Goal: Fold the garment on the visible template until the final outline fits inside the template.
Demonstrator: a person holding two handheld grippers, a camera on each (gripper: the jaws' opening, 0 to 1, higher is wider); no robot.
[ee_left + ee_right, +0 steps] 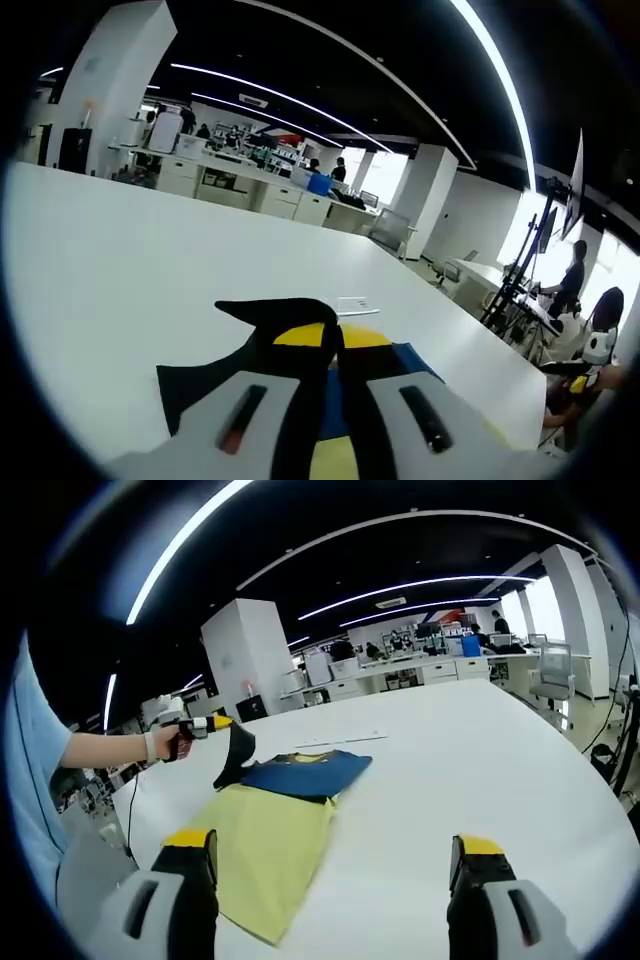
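Table: a wide white table [470,770] carries the work, in an open office with desks and people far behind.
Garment: a yellow, blue and black garment [270,840] lies near the table's near-left part in the right gripper view, the yellow body spread flat and the blue part beyond it.
Template: I cannot make out any template outline under or around the cloth; a thin pale strip [335,740] lies just past the garment, too small to identify.
Left gripper: the left gripper [215,725], held in a hand [165,743], has its jaws closed on a black part of the garment [275,345] and lifts it off the table.
Right gripper: the right gripper [335,880] hangs with jaws wide apart, holding nothing, above the table beside the yellow body.
Progress: judged early, with one fold in hand and the yellow body not yet folded.
Writing: no brand, label or text is legible.
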